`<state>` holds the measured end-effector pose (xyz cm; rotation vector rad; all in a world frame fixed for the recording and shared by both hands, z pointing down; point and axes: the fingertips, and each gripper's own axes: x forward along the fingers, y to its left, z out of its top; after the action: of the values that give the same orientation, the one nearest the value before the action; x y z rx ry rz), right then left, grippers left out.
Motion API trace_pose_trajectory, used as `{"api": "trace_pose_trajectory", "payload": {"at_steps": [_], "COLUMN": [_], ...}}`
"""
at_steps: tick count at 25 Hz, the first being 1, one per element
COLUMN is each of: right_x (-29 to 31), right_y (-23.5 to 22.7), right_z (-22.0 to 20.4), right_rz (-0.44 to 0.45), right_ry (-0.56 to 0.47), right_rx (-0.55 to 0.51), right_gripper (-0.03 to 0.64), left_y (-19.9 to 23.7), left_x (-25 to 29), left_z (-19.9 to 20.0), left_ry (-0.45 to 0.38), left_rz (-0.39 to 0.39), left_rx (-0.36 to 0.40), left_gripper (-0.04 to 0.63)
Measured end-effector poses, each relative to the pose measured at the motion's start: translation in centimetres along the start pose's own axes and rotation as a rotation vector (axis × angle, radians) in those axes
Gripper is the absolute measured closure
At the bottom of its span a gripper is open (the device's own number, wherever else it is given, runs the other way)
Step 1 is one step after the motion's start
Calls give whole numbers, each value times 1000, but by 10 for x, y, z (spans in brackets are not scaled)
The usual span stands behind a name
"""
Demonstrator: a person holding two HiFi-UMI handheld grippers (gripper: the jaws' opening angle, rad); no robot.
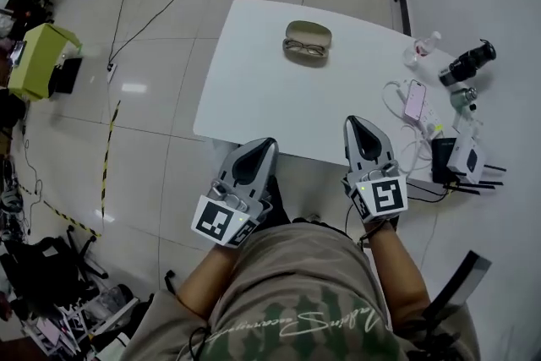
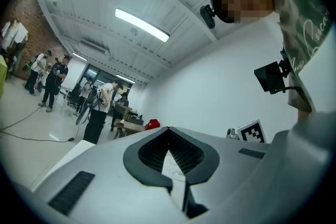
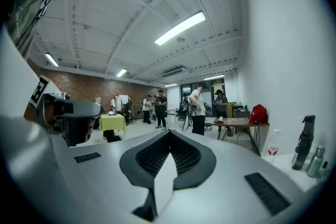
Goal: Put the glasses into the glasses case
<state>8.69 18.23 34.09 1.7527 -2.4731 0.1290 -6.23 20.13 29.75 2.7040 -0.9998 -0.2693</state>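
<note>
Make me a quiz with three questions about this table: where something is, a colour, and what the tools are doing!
1. Where is the glasses case on the table?
A) at the near edge
B) on the far side
C) on the floor

2. What colour is the phone?
A) pink
B) green
C) black

3. How are the left tool and right tool?
A) both wide open
B) one holding glasses
C) both shut, empty

Answers:
1 B, it sits far across the table from both tools.
2 A, it looks pink.
3 C, each tool's jaws meet with nothing between them.
</note>
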Motion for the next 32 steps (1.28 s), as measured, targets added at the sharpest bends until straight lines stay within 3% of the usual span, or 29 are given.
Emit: {"api": "trace_pose_trajectory", "payload": {"at_steps": [7, 14, 23, 27, 32], "right_x": [-112, -203, -267, -277, -285], "right_y": [-3, 6, 17, 25, 26], "right_z": [-2, -10, -20, -13, -5], "right_rz": [23, -5, -40, -49, -69], "right_ry": [-44, -33, -62, -76, -109], "right_rx": [30, 68, 103, 62, 39], "right_gripper": [604, 604, 604, 604, 604], "left_y": [-101, -184, -251, -256, -252], "left_x": [-25, -51, -51, -47, -52], "left_z": [-22, -37, -67, -68, -61], "left_ry": [-6, 17, 59, 65, 40], "left_rz": [29, 4, -59, -106, -74], "left_rx": [32, 45, 42, 20, 29], "left_gripper": [595, 595, 595, 595, 595]}}
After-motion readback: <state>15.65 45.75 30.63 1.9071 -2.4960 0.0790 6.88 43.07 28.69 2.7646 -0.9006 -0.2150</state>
